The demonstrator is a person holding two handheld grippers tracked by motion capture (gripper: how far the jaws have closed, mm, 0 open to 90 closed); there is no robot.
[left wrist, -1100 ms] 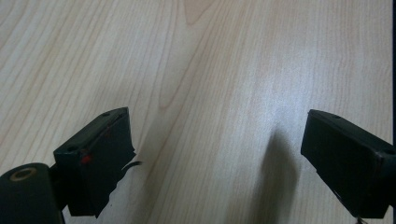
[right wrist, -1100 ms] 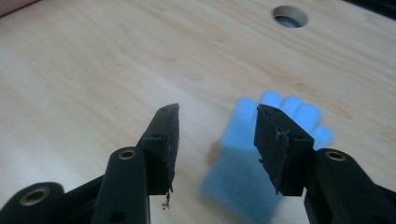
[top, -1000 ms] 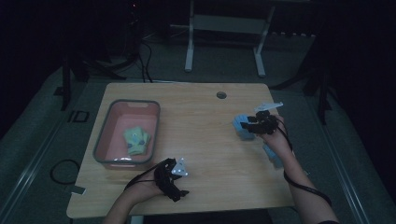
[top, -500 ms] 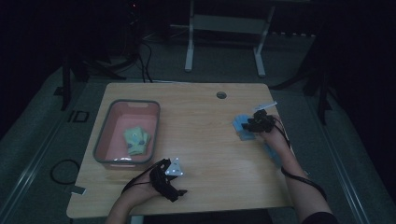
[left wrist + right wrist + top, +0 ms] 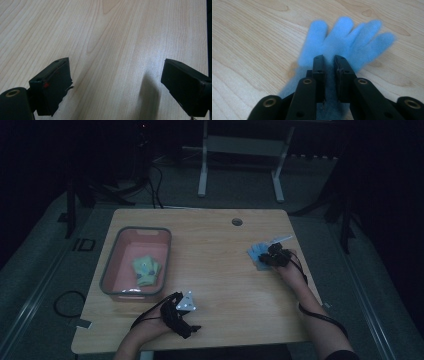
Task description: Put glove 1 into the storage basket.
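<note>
Over at the right side of the wooden surface [image 5: 220,245], the right claw [image 5: 329,61] has just been closing, and its two black jaws now pinch the blue glove [image 5: 347,37] between them, gripping the fuzzy fabric at the palm. The glove lies flat on the surface with its fingers spread and pointing away from the claw. From above, the right claw [image 5: 276,258] sits on the near-right part of the glove [image 5: 257,252], with the person's right hand [image 5: 290,270] behind it and a cable trailing back along the forearm.

The left claw [image 5: 117,82] stands wide, its jaws far apart with bare wood between them and nothing held. From above it rests near the front edge of the surface [image 5: 181,317], just beside the near right corner of a pink tray [image 5: 165,245]. A bundle of pale green gloves [image 5: 146,270] lies inside that tray, well apart from the blue glove.
</note>
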